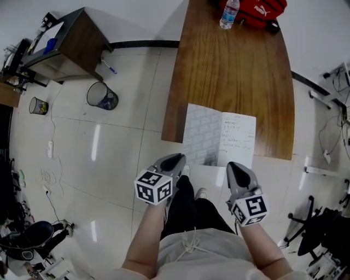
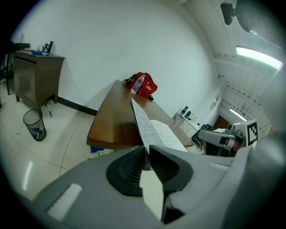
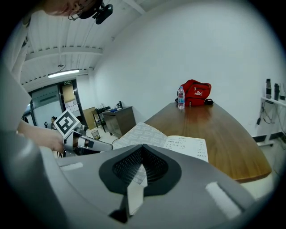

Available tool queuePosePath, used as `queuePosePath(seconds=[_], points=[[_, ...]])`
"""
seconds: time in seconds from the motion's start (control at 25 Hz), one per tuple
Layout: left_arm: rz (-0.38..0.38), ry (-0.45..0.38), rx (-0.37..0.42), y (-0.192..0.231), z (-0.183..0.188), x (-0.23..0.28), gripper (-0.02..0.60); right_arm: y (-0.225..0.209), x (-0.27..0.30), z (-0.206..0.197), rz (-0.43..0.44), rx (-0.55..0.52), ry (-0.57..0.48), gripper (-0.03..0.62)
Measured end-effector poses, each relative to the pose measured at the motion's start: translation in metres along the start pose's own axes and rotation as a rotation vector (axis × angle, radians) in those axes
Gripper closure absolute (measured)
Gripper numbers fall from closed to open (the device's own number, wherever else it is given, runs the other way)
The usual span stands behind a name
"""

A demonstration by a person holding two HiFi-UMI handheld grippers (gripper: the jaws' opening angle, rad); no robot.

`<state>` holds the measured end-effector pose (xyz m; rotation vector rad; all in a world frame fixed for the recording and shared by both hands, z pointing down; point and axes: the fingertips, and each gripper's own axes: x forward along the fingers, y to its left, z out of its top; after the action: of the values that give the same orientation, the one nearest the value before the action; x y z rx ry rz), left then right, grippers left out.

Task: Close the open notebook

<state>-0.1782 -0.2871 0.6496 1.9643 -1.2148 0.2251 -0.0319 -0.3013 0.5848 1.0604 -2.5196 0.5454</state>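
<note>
**Q:** One notebook [image 1: 238, 134]: where was it, and what held it?

**A:** It lay lower centre, on the worktop's [image 1: 229, 71] near edge, spine running up-frame. The left gripper [image 1: 176, 160] was clamped on its left leaf. The right gripper [image 1: 235, 165], closed and empty, sat beside the right page.

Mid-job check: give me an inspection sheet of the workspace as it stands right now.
Surface: wooden table, glossy top.
Job's things: notebook open at the table's near edge, left cover raised.
Clutter: water bottle and red bag at the far end.
Grippers: left gripper pinches the notebook's left cover; right gripper has jaws together, nothing between them.
Cables: power strip with its cord on the floor, left of the table.
Surroundings: waste bin and cabinet to the left.
</note>
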Motion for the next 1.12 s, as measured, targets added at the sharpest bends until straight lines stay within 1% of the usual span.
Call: queuePosePath(seconds=[0.08, 0.2, 0.36, 0.56, 0.72, 0.92, 0.96, 1.08, 1.12], points=[[-0.005, -0.019, 0.024, -0.013, 0.011, -0.006, 0.545, -0.001, -0.007, 0.004, -0.012, -0.001, -0.022, 0.587], [-0.032, -0.038, 0.076, -0.041, 0.030, -0.011, 0.546, -0.005, -0.022, 0.011, -0.038, 0.001, -0.061, 0.588], [-0.070, -0.033, 0.175, -0.085, 0.048, -0.003, 0.549, -0.018, -0.051, 0.014, -0.076, 0.008, -0.093, 0.587], [-0.111, -0.014, 0.250, -0.131, 0.057, 0.020, 0.549, -0.043, -0.089, 0.009, -0.144, 0.033, -0.110, 0.588], [-0.140, 0.009, 0.296, -0.160, 0.050, 0.043, 0.547, -0.063, -0.115, -0.003, -0.201, 0.058, -0.113, 0.588], [-0.163, 0.077, 0.362, -0.190, 0.027, 0.084, 0.546, -0.091, -0.138, -0.022, -0.272, 0.086, -0.095, 0.586], [-0.167, 0.094, 0.380, -0.197, 0.021, 0.093, 0.543, -0.096, -0.143, -0.026, -0.286, 0.092, -0.093, 0.588], [-0.162, 0.157, 0.467, -0.210, 0.002, 0.119, 0.522, -0.111, -0.154, -0.036, -0.324, 0.108, -0.085, 0.588], [-0.160, 0.175, 0.484, -0.212, -0.005, 0.127, 0.518, -0.114, -0.155, -0.041, -0.334, 0.111, -0.080, 0.586]])
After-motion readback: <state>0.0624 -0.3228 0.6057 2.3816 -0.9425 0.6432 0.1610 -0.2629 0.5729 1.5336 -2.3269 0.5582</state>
